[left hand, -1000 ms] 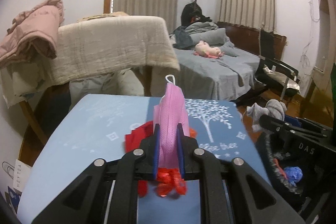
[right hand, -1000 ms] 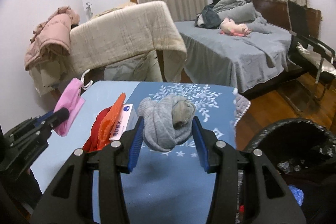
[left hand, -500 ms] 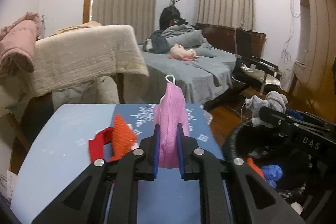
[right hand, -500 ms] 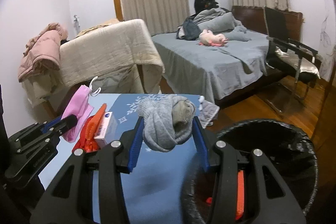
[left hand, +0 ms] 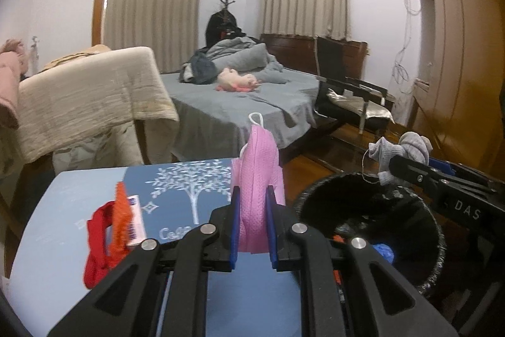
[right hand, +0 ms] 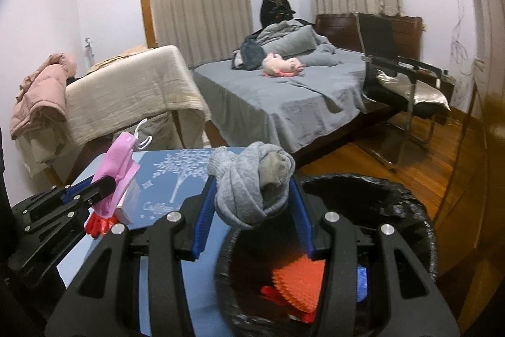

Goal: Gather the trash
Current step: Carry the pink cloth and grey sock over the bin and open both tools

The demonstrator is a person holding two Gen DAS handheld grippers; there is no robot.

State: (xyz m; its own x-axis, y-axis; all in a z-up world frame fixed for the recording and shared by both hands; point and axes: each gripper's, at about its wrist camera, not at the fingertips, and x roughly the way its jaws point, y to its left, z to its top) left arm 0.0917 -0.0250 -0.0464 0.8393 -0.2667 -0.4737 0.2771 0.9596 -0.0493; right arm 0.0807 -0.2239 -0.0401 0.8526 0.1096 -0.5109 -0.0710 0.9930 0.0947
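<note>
My left gripper (left hand: 252, 226) is shut on a pink face mask (left hand: 258, 176) and holds it upright above the right edge of the blue table (left hand: 56, 258). It also shows in the right wrist view (right hand: 118, 169). My right gripper (right hand: 252, 210) is shut on a balled grey sock (right hand: 252, 182) above the rim of the black-lined trash bin (right hand: 410, 210). The sock (left hand: 401, 150) and the bin (left hand: 372, 210) also show in the left wrist view. Red and orange items (left hand: 107, 229) and a small white box (left hand: 134, 221) lie on the table.
The bin holds an orange piece (right hand: 296, 280) and a blue item (left hand: 383, 251). Behind the table stand a blanket-covered chair (left hand: 88, 97), a grey bed (left hand: 246, 103) and a black chair (left hand: 350, 97) on the wooden floor.
Both grippers have swung to the right with their loads. The bin has come into fuller view, and the sock now hangs over its rim. The mask is near the table's right edge.
</note>
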